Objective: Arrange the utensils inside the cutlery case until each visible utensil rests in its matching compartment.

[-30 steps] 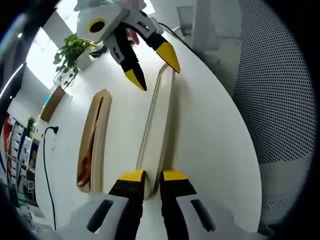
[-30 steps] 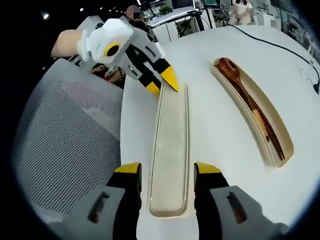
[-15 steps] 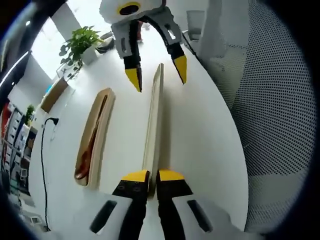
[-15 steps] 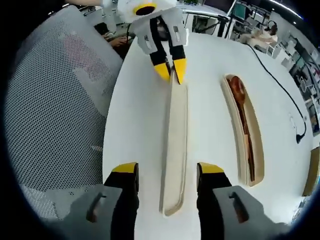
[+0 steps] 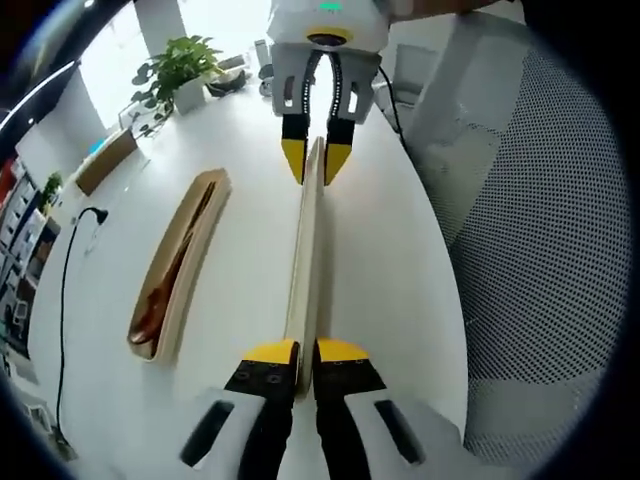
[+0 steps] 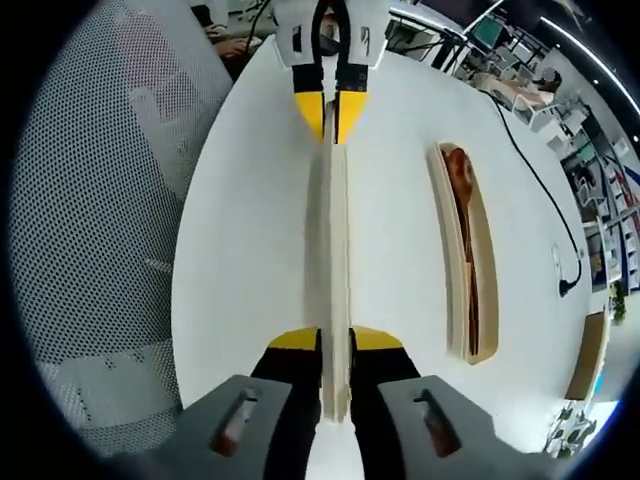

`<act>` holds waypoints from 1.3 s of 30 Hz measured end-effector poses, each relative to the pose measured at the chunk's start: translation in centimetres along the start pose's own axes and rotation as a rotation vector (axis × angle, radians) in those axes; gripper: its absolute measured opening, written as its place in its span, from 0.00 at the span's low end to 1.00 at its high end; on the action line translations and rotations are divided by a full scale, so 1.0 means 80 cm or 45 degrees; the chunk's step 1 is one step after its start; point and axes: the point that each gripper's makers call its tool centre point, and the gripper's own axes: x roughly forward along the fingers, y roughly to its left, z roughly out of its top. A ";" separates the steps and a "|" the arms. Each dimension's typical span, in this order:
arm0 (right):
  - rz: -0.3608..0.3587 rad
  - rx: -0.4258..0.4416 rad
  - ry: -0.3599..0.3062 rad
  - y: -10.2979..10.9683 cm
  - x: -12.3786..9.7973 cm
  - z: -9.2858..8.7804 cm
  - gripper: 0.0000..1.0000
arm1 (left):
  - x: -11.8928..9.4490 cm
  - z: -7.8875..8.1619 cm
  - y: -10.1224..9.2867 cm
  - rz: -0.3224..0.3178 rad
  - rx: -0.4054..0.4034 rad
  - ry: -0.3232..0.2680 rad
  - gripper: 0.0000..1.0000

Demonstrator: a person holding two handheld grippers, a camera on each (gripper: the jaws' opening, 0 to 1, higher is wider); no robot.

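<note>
Between both hand-held grippers, lid (image 5: pixel 306 260)

An office is showing here. Mesh chairs (image 5: pixel 540 250) are flanking a white table (image 6: pixel 240 200); desks with monitors (image 6: pixel 487 22) are standing behind.

My left gripper (image 5: pixel 304 352) and right gripper (image 6: pixel 335 340) pinch opposite ends of the long cream case lid (image 5: pixel 306 260), tipped on edge near the white bench's (image 5: pixel 240 300) edge, beside the grey mesh chair (image 5: pixel 540 250). The cream oblong case tray (image 6: pixel 467 260) lies alongside, apart, farther in, with the brown wooden spoon (image 6: pixel 462 200) in it.
</note>
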 end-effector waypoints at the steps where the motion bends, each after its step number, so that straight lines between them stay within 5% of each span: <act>1: 0.010 -0.016 -0.010 0.001 0.000 0.001 0.01 | 0.000 0.001 0.000 0.004 0.003 -0.002 0.06; 5: 0.037 0.008 0.002 -0.001 -0.002 -0.004 0.01 | 0.000 -0.001 -0.001 0.023 0.102 -0.001 0.07; 10: 0.124 0.048 -0.017 0.004 -0.006 -0.006 0.01 | -0.001 -0.015 -0.004 -0.011 0.074 0.012 0.12; 13: 0.220 0.135 -0.047 0.015 -0.009 -0.002 0.01 | 0.000 -0.016 -0.003 -0.006 0.088 0.010 0.06; 19: 0.216 0.138 -0.035 0.009 -0.011 -0.009 0.02 | 0.001 -0.009 -0.013 -0.070 0.103 -0.016 0.05; 24: 0.134 0.098 -0.051 -0.005 -0.013 -0.012 0.05 | -0.002 0.001 -0.033 -0.189 -0.083 -0.097 0.05; 35: 0.021 0.132 -0.168 -0.029 -0.042 0.000 0.13 | -0.003 0.006 -0.048 -0.268 -0.368 -0.157 0.04; 39: -0.038 0.079 -0.238 -0.028 -0.052 0.014 0.12 | -0.007 0.016 -0.048 -0.293 -0.596 -0.200 0.04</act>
